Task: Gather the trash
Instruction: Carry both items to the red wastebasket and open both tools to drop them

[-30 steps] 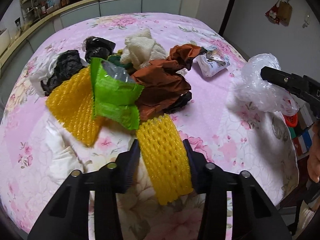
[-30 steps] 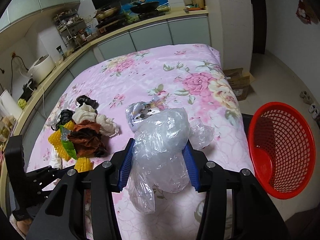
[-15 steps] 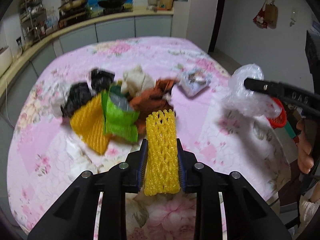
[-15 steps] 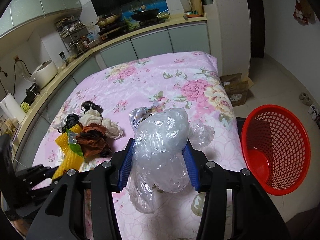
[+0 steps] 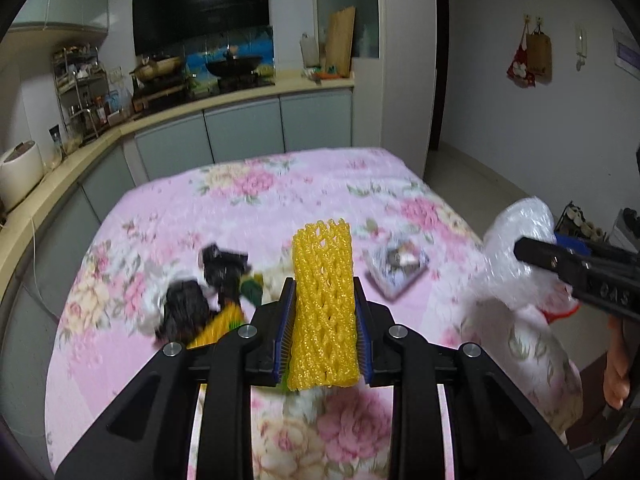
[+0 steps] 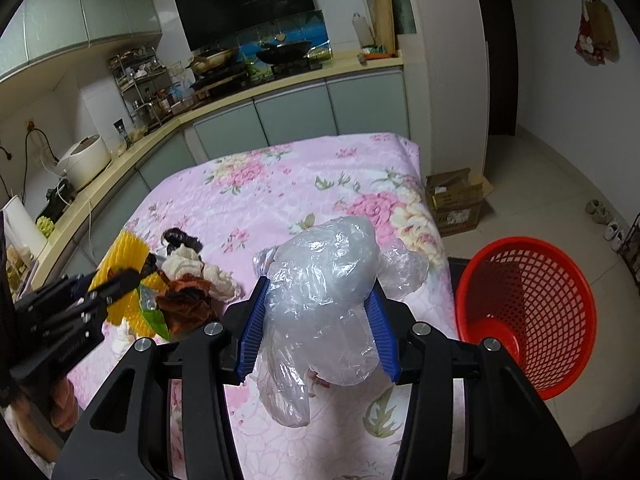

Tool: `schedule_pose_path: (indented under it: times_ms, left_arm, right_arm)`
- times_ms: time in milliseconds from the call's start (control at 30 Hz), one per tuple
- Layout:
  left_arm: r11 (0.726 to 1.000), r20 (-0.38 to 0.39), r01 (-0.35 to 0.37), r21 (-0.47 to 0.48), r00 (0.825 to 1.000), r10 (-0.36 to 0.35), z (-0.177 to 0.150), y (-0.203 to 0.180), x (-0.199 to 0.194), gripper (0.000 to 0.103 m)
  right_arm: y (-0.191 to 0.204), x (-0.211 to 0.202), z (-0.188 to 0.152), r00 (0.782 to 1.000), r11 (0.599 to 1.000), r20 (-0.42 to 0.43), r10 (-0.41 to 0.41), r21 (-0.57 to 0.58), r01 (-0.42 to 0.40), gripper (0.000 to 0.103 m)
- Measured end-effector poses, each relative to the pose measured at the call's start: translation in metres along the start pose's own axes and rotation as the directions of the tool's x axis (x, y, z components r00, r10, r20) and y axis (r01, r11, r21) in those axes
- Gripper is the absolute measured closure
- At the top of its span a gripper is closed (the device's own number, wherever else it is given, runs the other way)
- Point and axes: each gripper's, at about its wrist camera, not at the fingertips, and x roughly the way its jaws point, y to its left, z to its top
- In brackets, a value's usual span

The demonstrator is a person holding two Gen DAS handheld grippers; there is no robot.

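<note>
My left gripper (image 5: pixel 323 312) is shut on a yellow foam net sleeve (image 5: pixel 323 304) and holds it upright above the table. My right gripper (image 6: pixel 318 320) is shut on a crumpled clear plastic bag (image 6: pixel 324 292); the bag also shows in the left wrist view (image 5: pixel 516 256). A red mesh basket (image 6: pixel 528 312) stands on the floor right of the table. A trash pile lies on the pink floral tablecloth (image 6: pixel 280 188): black bags (image 5: pixel 184 308), another yellow net (image 6: pixel 128 252), brown paper (image 6: pixel 184 304), white cloth (image 6: pixel 188 264), a green wrapper (image 6: pixel 154 312). A small printed packet (image 5: pixel 400 264) lies apart.
A kitchen counter (image 6: pixel 240 96) with a stove and pans runs behind and along the left of the table. A cardboard box (image 6: pixel 456 200) sits on the floor past the table's far right corner. Shoes (image 6: pixel 604 216) lie by the right wall.
My left gripper closed on the yellow net sleeve, lifted it off the table and tilted up. My right gripper kept the plastic bag and rose slightly.
</note>
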Motion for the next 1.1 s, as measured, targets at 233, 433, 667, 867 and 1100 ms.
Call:
schedule_pose_path:
  times_ms: [233, 433, 667, 867, 1100]
  left_arm:
    - [1.0, 0.069, 0.003, 0.025, 0.998, -0.005, 0.025, -0.009, 0.0, 0.078]
    - [0.998, 0.106, 0.04, 0.045, 0.993, -0.045, 0.043, -0.023, 0.003, 0.078]
    - [0.992, 0.118, 0.097, 0.078, 0.987, -0.105, 0.059, -0.045, 0.014, 0.078]
    - [0.98, 0.115, 0.159, 0.123, 0.978, -0.173, 0.069, -0.073, 0.022, 0.078]
    - [0.951, 0.092, 0.243, 0.193, 0.96, -0.264, 0.075, -0.118, 0.033, 0.078]
  right_arm:
    - [-0.003, -0.011, 0.011, 0.999, 1.0, 0.04, -0.023, 0.005, 0.023, 0.057]
    - [-0.012, -0.019, 0.021, 0.996, 0.998, 0.071, -0.054, 0.025, 0.052, 0.057]
    - [-0.033, -0.028, 0.026, 0.989, 0.992, 0.097, -0.112, 0.069, 0.105, 0.057]
    - [-0.059, -0.036, 0.027, 0.979, 0.979, 0.109, -0.172, 0.125, 0.158, 0.057]
    - [-0.09, -0.046, 0.024, 0.966, 0.961, 0.116, -0.233, 0.18, 0.21, 0.057]
